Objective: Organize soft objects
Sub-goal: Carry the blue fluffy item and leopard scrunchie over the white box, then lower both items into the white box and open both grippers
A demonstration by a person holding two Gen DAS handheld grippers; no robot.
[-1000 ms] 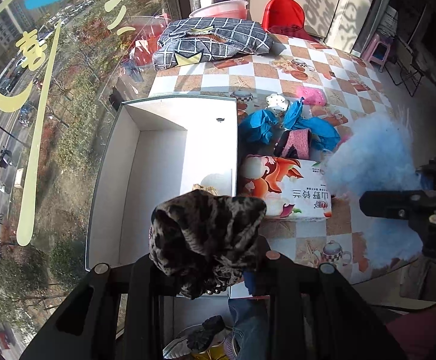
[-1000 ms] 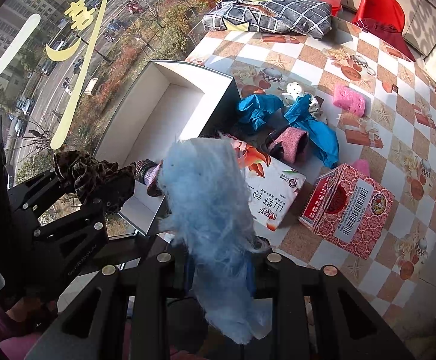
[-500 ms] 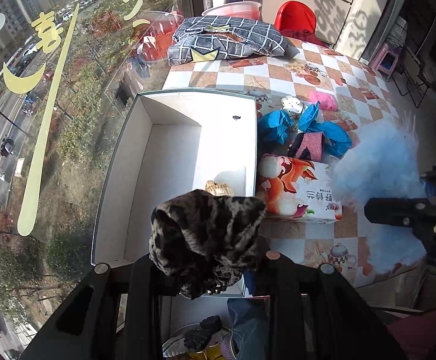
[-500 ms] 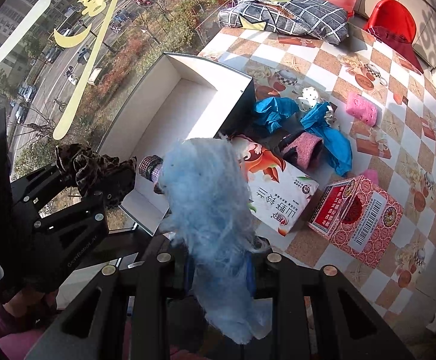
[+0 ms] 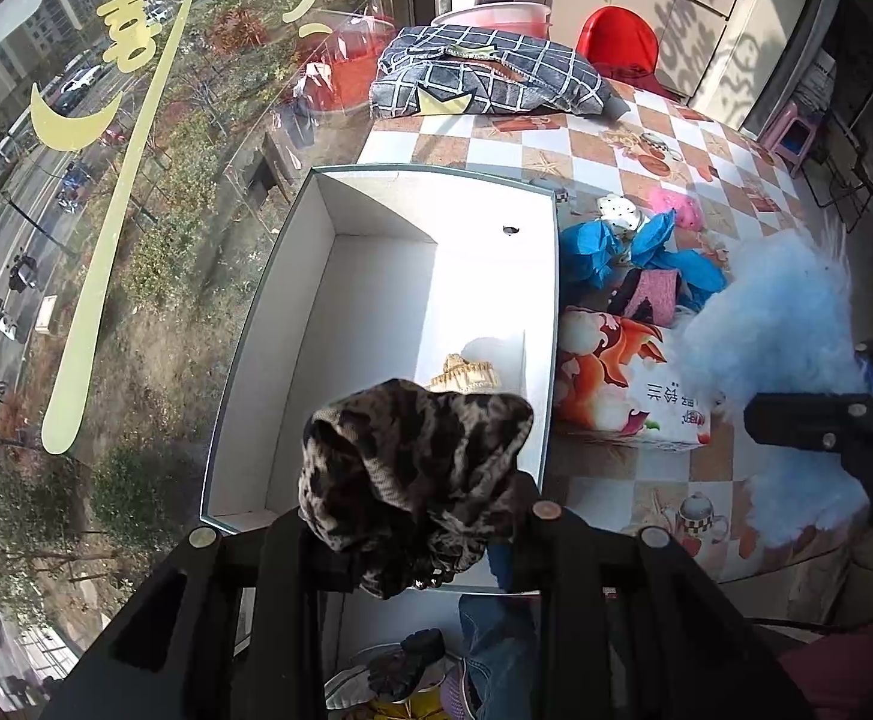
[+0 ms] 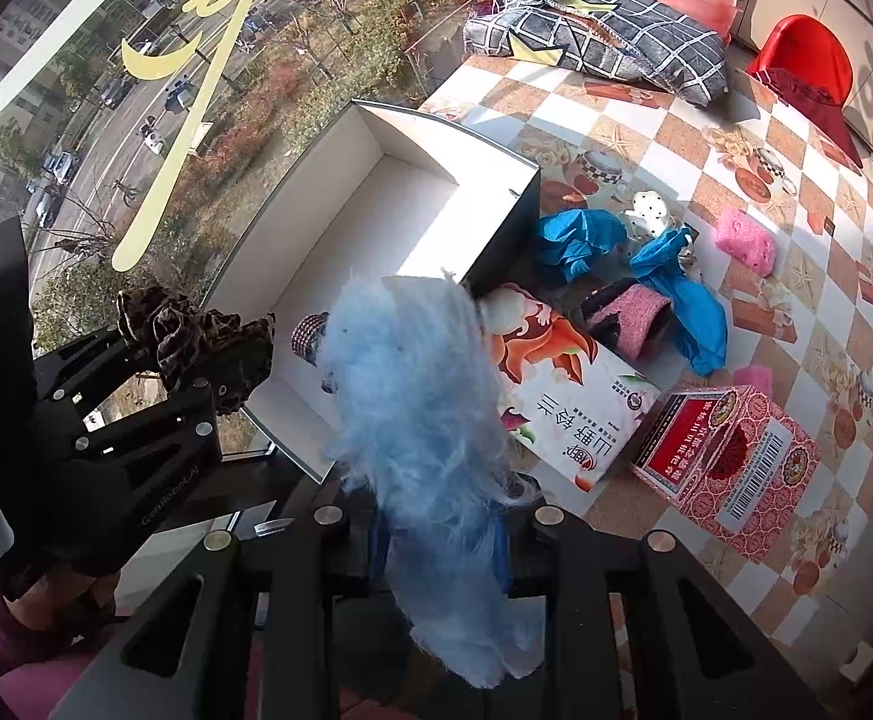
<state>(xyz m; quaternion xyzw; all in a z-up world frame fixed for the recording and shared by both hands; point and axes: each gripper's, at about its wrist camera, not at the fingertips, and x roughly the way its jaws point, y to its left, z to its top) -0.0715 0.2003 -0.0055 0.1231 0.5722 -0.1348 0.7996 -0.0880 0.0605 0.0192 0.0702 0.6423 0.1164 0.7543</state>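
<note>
Right now both claws are busy. The left claw is clenched on a spotted brown cloth, held over the near end of the white box. The right claw is clenched on a fluffy blue thing, held over the bench at about 3 o'clock from the box. Both look soft, light and floppy, so they probably squash and dangle easily. Pinching the thick bunched middle seems safest. The blue one is hairy like feathers; loose bits may snag or slip.
</note>
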